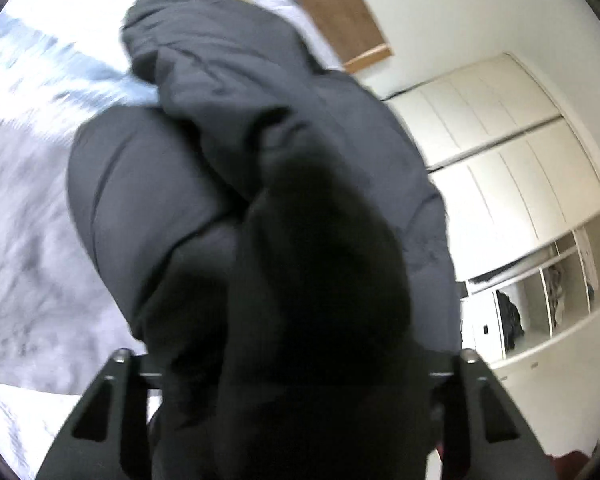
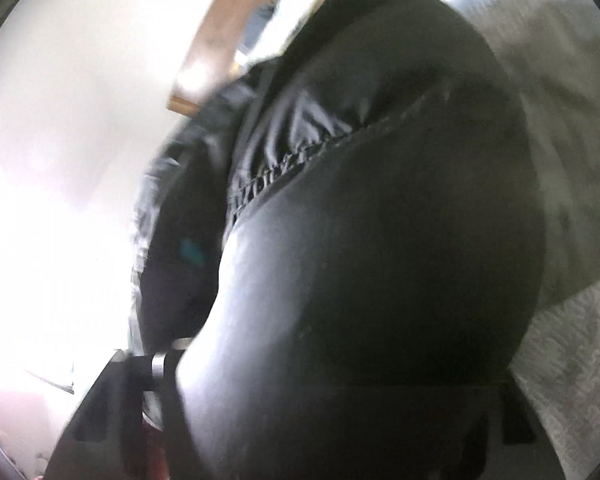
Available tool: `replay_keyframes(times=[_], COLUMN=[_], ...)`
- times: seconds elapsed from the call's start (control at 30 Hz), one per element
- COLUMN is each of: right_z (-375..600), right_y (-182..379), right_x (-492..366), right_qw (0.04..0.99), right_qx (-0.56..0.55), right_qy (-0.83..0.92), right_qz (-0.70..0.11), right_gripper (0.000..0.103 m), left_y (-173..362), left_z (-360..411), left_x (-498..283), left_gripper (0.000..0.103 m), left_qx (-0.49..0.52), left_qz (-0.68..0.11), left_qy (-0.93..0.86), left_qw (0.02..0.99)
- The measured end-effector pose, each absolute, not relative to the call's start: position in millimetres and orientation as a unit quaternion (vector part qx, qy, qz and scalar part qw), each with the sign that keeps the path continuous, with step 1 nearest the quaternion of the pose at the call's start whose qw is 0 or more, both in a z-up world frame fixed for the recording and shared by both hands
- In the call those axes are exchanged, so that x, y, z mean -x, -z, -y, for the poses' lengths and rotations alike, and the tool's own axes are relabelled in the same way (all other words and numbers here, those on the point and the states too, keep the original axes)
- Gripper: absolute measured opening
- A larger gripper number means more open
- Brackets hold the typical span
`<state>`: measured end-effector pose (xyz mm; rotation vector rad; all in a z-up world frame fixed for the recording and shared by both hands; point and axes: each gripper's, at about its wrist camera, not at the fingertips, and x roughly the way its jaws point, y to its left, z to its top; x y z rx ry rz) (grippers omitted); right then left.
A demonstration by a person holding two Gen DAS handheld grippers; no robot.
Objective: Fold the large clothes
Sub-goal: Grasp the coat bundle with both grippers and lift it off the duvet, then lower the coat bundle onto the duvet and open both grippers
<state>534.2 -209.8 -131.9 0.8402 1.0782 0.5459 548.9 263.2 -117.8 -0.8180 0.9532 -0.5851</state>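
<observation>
Dark jacket [image 1: 260, 168] crowds both tongs; bed [image 1: 28, 184] open leftward.

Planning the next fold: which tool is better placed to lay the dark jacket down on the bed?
Probably left: its view shows the jacket hanging over open bedspread. The right view is mostly blocked by fabric.

I can read no text, label, brand, number or sign in either wrist view. The dark puffy jacket [image 1: 260, 160] fills most of both views and shows me only plain fabric and seams, and a small teal patch [image 2: 191, 251] on it in the right wrist view is too blurred for me to tell whether it carries any lettering.
</observation>
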Motion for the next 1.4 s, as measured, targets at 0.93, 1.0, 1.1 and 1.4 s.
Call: replay_keyframes(times=[0.93,1.0,1.1,1.4], right_z=[206.8,207.5,206.6,216.0], right_y=[-10.8,10.6,42.6,96.8], right_x=[-494.0,-493.6,-492.7,-492.7], right_qw=[0.842,0.838,0.832,0.822], right_qx=[-0.315,-0.321,-0.324,-0.316], right_qy=[-0.275,-0.264,-0.244,-0.155], right_qz=[-0.342,-0.353,-0.379,-0.448], right_gripper=[0.026,0.026,0.026,0.068], left_y=[16.4,36.3,66.4,122.2], left_z=[-248.5,-246.7,-258.9,-308.2], left_x=[-476.5,-477.0,-474.6,-464.9], left_gripper=[0.032,0.032,0.032,0.053], left_qx=[0.361,0.356,0.357,0.38], left_qz=[-0.346,-0.364,-0.401,-0.461], left_qy=[0.308,0.286,0.252,0.168], left_qw=[0.809,0.812,0.805,0.784])
